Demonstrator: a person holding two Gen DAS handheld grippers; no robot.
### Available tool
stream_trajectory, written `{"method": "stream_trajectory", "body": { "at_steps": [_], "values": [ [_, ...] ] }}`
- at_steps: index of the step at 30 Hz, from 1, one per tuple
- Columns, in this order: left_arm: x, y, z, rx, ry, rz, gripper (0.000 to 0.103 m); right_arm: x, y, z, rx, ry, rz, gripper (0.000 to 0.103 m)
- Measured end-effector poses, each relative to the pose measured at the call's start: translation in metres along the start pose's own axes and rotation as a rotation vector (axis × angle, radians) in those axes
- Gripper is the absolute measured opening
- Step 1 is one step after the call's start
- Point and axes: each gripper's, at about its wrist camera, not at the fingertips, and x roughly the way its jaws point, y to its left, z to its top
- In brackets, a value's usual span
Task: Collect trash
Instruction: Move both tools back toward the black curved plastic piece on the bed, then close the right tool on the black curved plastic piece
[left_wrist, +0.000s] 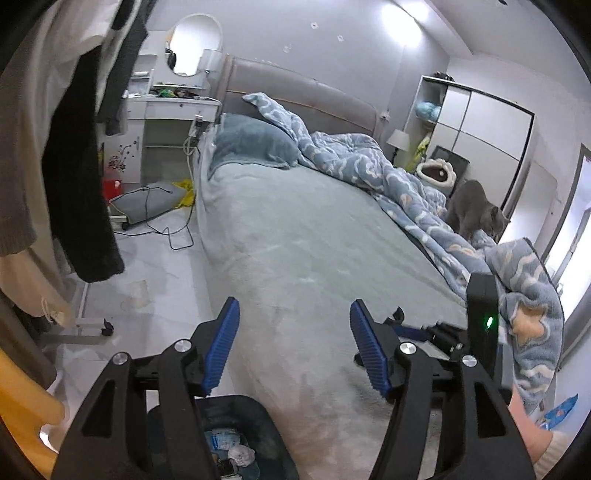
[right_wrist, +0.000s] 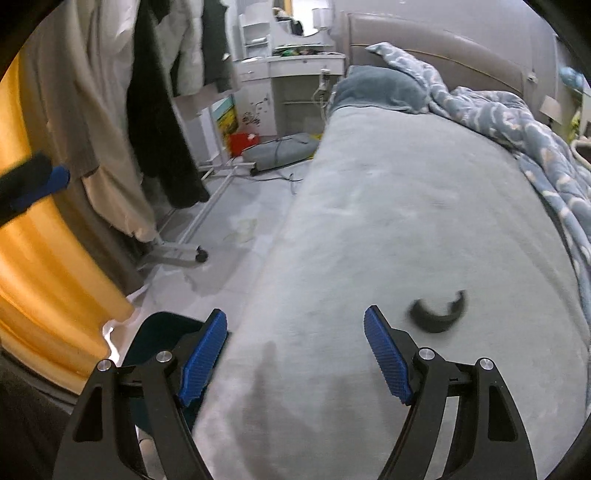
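The wide bed with the pale grey-green fleece sheet (right_wrist: 388, 206) fills the working area; a rumpled blue quilt with a cream cloud pattern (left_wrist: 369, 162) is heaped along its far side. A grey cat (left_wrist: 476, 210) stands on the quilt near the bed's foot. Risk: the cat may walk into the reach path and force an abrupt stop.

The dark teal plastic waste bin (left_wrist: 236, 435) stands on the floor against the near edge of the bed, with crumpled white paper already inside. Risk: it sits low and partly hidden behind the left hand-held gripper (left_wrist: 291, 343), so a release can miss the opening.

The curved black strip-shaped piece of trash (right_wrist: 437, 312) lies on the sheet, just beyond the right hand-held gripper (right_wrist: 295, 350). Both grippers stand open and hold nothing. Risk: the strip is thin and rests on soft fleece; closing the pads low can pinch the sheet with it, or closing high can slide off it.
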Motion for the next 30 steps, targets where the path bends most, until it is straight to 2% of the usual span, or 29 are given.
{"method": "stream_trajectory", "body": {
  "at_steps": [5,13,18,21,23,26,30],
  "values": [
    [0.020,-0.015,-0.003,0.018,0.035,-0.019,0.066,-0.010,-0.034,0.006,0.059,-0.032,-0.018,0.077],
    [0.055,-0.039,-0.014,0.051,0.107,-0.038,0.067,-0.015,-0.087,0.012,0.189,-0.029,-0.018,0.067],
    [0.078,-0.054,-0.021,0.075,0.152,-0.050,0.067,-0.005,-0.117,0.012,0.295,0.011,0.013,0.055],
    [0.094,-0.063,-0.024,0.091,0.178,-0.062,0.067,0.005,-0.132,0.011,0.376,0.034,0.090,0.048],
    [0.102,-0.067,-0.026,0.091,0.193,-0.075,0.067,0.008,-0.138,0.011,0.394,0.044,0.113,0.043],
    [0.113,-0.077,-0.029,0.111,0.211,-0.098,0.067,0.013,-0.139,0.011,0.397,0.080,0.093,0.042],
    [0.125,-0.090,-0.034,0.152,0.238,-0.119,0.067,0.022,-0.142,0.006,0.422,0.111,0.124,0.041]
  ]
}}
